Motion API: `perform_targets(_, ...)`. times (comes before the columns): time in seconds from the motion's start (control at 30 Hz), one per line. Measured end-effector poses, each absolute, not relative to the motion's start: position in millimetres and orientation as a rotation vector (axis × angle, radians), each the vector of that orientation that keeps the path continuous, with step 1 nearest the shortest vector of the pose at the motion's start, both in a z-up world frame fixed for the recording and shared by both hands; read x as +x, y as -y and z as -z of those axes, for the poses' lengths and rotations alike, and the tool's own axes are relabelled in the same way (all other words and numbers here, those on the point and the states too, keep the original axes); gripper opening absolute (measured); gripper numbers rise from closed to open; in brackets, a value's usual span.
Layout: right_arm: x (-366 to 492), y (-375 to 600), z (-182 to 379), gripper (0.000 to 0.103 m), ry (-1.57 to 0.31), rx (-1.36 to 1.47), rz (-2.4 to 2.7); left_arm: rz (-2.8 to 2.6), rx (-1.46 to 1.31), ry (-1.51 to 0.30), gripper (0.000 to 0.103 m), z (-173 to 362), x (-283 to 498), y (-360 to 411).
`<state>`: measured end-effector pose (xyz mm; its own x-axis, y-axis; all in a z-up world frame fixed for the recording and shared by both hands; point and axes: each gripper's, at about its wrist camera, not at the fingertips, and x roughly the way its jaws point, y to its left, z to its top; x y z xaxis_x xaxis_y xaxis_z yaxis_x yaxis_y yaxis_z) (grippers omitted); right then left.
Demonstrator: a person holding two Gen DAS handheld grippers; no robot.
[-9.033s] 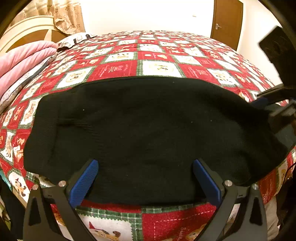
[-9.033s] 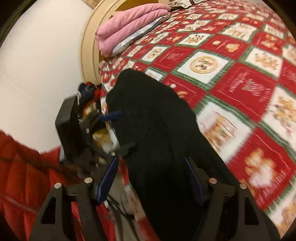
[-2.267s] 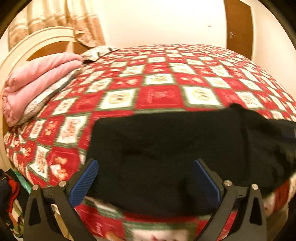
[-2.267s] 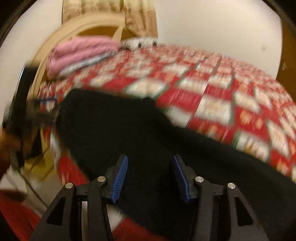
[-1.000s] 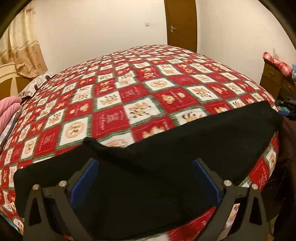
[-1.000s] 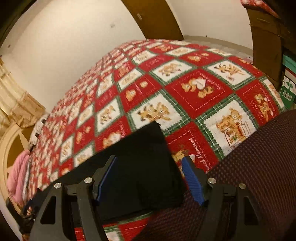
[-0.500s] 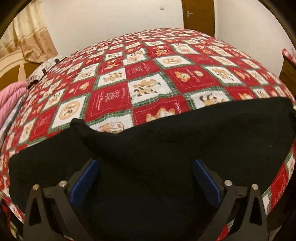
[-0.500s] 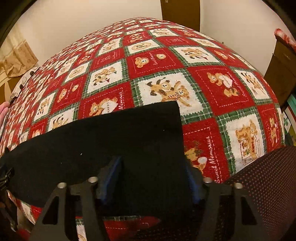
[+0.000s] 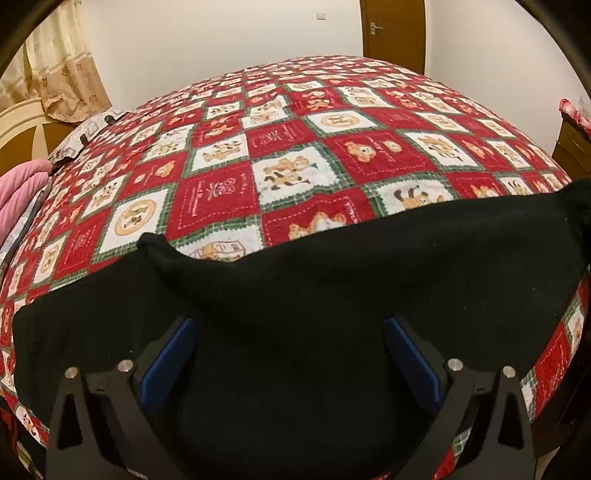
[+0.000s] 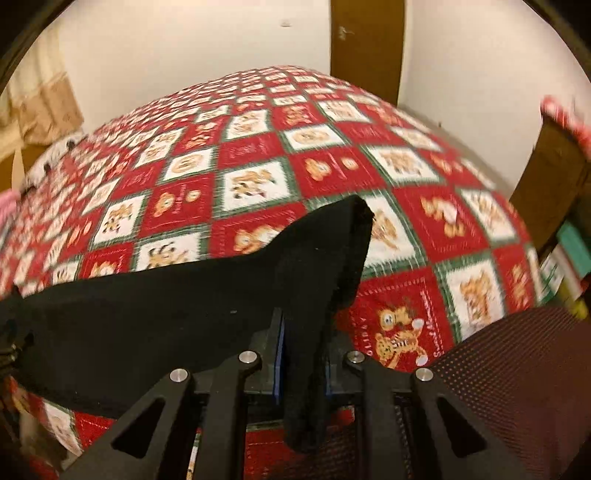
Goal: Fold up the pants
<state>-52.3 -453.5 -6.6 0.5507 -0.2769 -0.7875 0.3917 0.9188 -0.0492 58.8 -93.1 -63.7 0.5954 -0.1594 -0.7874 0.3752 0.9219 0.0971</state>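
Observation:
Black pants (image 9: 332,280) lie stretched along the near edge of a bed with a red and white Christmas quilt (image 9: 288,155). My left gripper (image 9: 288,350) is open, its blue pads wide apart over the pants' middle, holding nothing. In the right wrist view my right gripper (image 10: 301,347) is shut on the leg end of the pants (image 10: 317,251), which is lifted and bunched between the pads. The rest of the pants (image 10: 147,302) stretches left across the quilt (image 10: 258,155).
A pink folded blanket (image 9: 18,188) lies at the bed's far left near the headboard. A wooden door (image 9: 393,29) stands behind the bed. A wooden cabinet (image 10: 546,173) stands to the right. A dark dotted fabric (image 10: 498,387) is at the lower right.
My right gripper has closed on the pants' leg end and lifted it off the quilt. My left gripper stays open over the pants, and its view has shifted slightly.

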Motion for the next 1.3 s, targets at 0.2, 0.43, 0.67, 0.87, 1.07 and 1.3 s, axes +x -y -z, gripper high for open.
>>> perform_targets(0.2,-47,386,-1,0.016,-0.865,-0.040,0.371,0.319,0.266,-0.870,0.103,64,53,88)
perform_targets(0.43,-23,268,8,0.016,-0.836,-0.200,0.221,0.333,0.238,-0.876,0.103,60,50,80)
perform_targets(0.67,-1,184,47,0.016,-0.855,-0.289,0.143,0.324,0.200,-0.873,0.103,56,50,61)
perform_targets(0.87,2,170,52,0.016,-0.812,-0.269,0.190,0.308,0.166,-0.884,0.103,59,55,46)
perform_targets(1.07,3,148,58,0.043,-0.774,-0.287,0.215,0.304,0.153,-0.894,0.103,61,57,40)
perform_targets(1.3,-49,153,22,0.070,-0.595,0.005,-0.166,0.276,0.157,-0.873,0.103,56,58,32)
